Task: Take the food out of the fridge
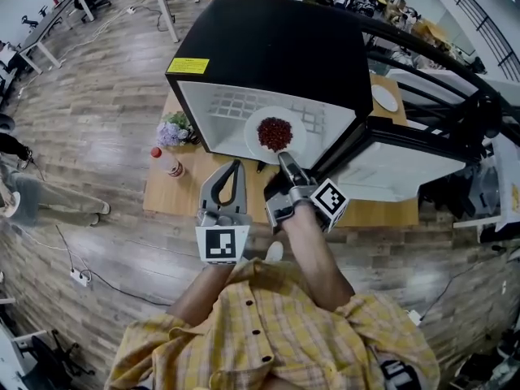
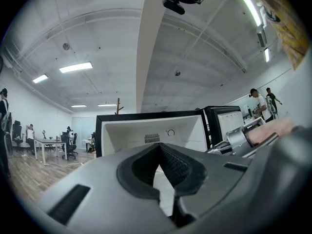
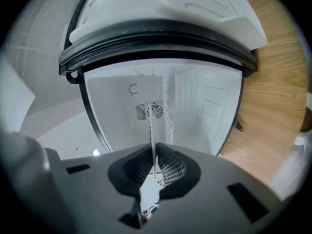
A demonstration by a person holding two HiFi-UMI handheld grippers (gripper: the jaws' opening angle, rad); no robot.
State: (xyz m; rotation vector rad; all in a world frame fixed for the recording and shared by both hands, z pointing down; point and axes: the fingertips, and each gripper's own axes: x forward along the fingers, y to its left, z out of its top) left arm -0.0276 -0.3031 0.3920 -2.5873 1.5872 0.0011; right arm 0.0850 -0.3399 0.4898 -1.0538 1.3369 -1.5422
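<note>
Right gripper (image 1: pixel 285 160) fingers clamped on plate (image 1: pixel 253 141) rim at its 5 o'clock; food (image 1: pixel 275 133) just beyond fingertips. Left gripper (image 1: pixel 236 167) fingers closed, empty.

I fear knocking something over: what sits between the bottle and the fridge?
Purple flowers, beside the fridge wall, shown in the head view.

You are looking at a fridge (image 1: pixel 268 47) showing black outside and white inside, with a yellow label (image 1: pixel 188 66). The white plate (image 1: pixel 253 140) is carrying dark red food (image 1: pixel 275 133). You are wearing a yellow checked shirt (image 1: pixel 268 331), and the grey left gripper (image 1: pixel 237 165) and right gripper (image 1: pixel 286 162) are bearing black-and-white square markers.
</note>
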